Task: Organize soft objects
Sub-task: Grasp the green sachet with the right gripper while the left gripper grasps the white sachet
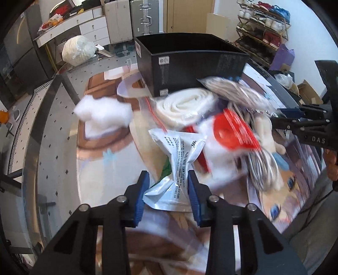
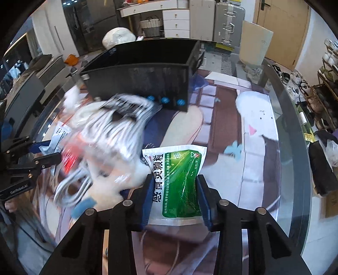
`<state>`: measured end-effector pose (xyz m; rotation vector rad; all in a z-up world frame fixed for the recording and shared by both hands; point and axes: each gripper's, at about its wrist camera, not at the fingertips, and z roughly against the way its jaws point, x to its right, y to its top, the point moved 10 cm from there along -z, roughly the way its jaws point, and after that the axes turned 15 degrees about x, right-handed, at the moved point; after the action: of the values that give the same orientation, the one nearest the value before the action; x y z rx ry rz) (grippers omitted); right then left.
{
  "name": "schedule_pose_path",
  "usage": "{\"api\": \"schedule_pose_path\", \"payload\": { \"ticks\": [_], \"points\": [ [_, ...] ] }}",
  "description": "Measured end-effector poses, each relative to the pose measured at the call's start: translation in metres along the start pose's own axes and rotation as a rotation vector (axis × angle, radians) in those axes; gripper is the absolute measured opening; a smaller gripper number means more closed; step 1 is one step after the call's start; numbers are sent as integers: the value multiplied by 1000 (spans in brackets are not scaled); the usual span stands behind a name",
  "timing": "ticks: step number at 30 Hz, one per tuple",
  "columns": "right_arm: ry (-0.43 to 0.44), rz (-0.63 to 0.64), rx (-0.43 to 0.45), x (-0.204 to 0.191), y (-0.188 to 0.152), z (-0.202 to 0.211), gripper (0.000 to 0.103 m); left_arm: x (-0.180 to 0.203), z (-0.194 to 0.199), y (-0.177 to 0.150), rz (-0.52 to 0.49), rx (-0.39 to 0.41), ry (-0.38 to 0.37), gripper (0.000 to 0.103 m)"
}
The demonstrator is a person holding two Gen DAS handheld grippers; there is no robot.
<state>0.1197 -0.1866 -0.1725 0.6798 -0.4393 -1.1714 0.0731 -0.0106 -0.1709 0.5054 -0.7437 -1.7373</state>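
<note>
My left gripper (image 1: 168,178) is shut on a crumpled white pouch (image 1: 175,156) with grey print, held above the table. My right gripper (image 2: 175,182) is shut on a green and white medicine pouch (image 2: 177,179). A pile lies between them: a rolled white towel (image 1: 186,105), a red-labelled bag (image 1: 232,131), coiled white cables (image 1: 262,167), a patterned pouch (image 1: 234,91) and a cream plush toy (image 1: 266,131). White stuffing (image 1: 103,114) lies left of the pile. A black open box (image 1: 190,63) stands behind it; it also shows in the right wrist view (image 2: 139,78).
The round glass table (image 2: 291,148) carries a printed cartoon mat (image 2: 228,118). Its edge curves close on the right. A shoe rack (image 1: 264,23), suitcases (image 1: 143,17) and white drawers (image 1: 93,27) stand beyond. A white sack (image 1: 78,49) lies on the floor.
</note>
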Motion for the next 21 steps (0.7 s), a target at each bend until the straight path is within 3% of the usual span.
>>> {"api": "schedule_pose_path", "payload": {
  "ticks": [2, 4, 9, 13, 15, 21],
  "points": [
    [0, 13, 6, -5, -6, 4, 39, 2, 6, -7, -12, 7, 4, 42],
    [15, 5, 5, -11, -9, 6, 39, 3, 5, -8, -33, 10, 18, 57],
    [19, 22, 9, -18, -12, 10, 39, 3, -3, -1, -41, 13, 23, 57],
    [11, 34, 9, -19, -14, 9, 38, -1, -4, 3, -20, 15, 19, 28],
    [12, 31, 22, -19, -13, 13, 37, -2, -1, 6, -12, 33, 16, 21],
    [28, 0, 104, -20, 0, 30, 36, -1, 20, 20, -31, 134, 21, 19]
  ]
}}
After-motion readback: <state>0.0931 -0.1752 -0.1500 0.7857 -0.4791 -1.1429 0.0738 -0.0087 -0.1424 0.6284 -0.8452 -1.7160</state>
